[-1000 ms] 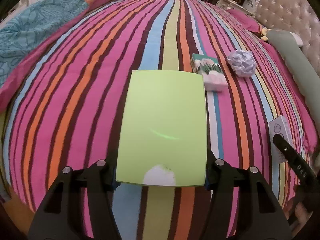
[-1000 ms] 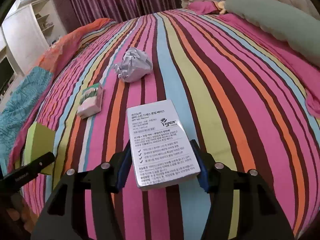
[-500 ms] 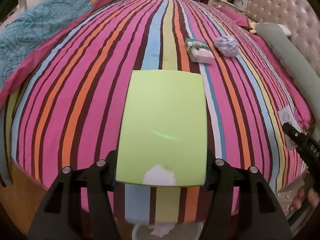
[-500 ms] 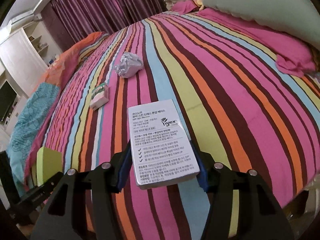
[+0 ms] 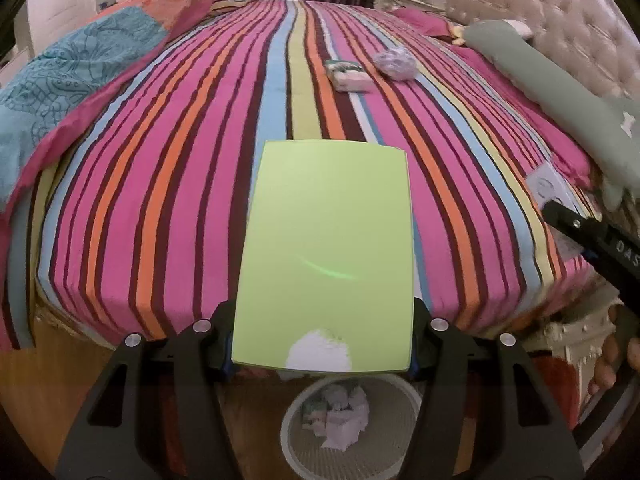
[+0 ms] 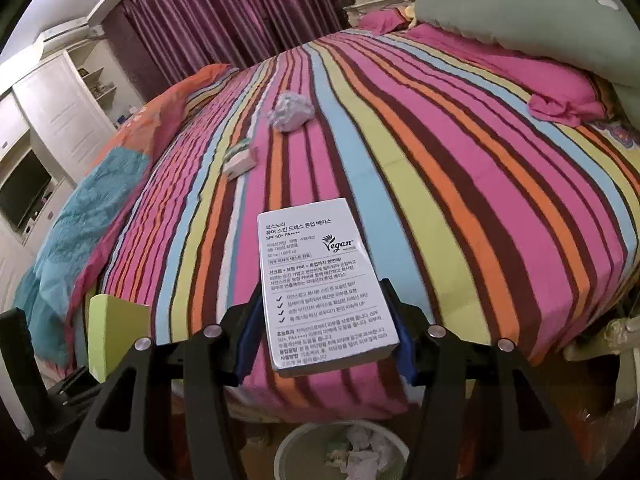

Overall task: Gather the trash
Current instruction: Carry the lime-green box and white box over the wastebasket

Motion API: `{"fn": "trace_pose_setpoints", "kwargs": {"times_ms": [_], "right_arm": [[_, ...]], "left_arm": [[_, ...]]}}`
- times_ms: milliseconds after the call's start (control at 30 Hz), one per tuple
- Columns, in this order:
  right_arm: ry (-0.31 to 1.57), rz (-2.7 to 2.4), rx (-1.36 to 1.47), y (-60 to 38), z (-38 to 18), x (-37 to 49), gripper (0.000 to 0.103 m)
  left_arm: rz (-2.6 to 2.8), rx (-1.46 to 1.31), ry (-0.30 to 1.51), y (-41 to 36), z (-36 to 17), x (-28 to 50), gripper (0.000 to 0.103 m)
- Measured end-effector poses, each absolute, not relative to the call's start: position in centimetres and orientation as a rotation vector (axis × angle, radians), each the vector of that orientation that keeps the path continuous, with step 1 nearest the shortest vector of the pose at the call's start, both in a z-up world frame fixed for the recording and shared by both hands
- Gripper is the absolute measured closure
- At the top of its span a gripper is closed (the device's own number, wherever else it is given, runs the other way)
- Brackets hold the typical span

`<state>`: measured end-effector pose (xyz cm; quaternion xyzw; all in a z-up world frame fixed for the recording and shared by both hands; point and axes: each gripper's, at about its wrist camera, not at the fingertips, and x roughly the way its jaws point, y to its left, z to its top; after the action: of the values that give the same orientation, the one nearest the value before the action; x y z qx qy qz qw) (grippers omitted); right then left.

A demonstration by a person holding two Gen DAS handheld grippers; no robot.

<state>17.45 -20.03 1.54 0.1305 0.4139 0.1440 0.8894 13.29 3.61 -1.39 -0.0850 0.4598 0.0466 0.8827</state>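
Matt lime-green cardboard box [image 5: 324, 256], its surface torn to white at the lower edge. Smooth white printed carton [image 6: 326, 284]. Soft striped cloth bedspread [image 5: 160, 184]. Crumpled paper ball [image 6: 291, 112]. Tufted headboard [image 5: 560, 28], upper right.

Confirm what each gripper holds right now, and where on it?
Left gripper clamps the green box by the side edges at its near end. Right gripper clamps the white printed box the same way, by its near-end sides.

both grippers pulled back off the bed [image 5: 168, 168]; a wastebasket [image 5: 292, 432] now shows below them.
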Motion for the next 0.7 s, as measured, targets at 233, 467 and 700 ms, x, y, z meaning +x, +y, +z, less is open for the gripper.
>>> {"fn": "trace_pose_setpoints", "kwargs": {"times_ms": [233,467,700], "right_arm": [[0.857,0.325,0.270,-19.2,1.3,13.6,0.051],[0.885,0.333,0.290,-18.6,0.4,10.8,0.051],[0.965,0.320,0.295,-18.0,-2.0,8.5,0.051]], "left_arm": [[0.066,-0.164,0.960,2.6,-1.8,9.5,0.045],[0.032,-0.172,1.009,1.2,-3.7,6.7,0.045],[0.001,-0.143,1.067,-0.5,-6.1,4.7,0.045]]}}
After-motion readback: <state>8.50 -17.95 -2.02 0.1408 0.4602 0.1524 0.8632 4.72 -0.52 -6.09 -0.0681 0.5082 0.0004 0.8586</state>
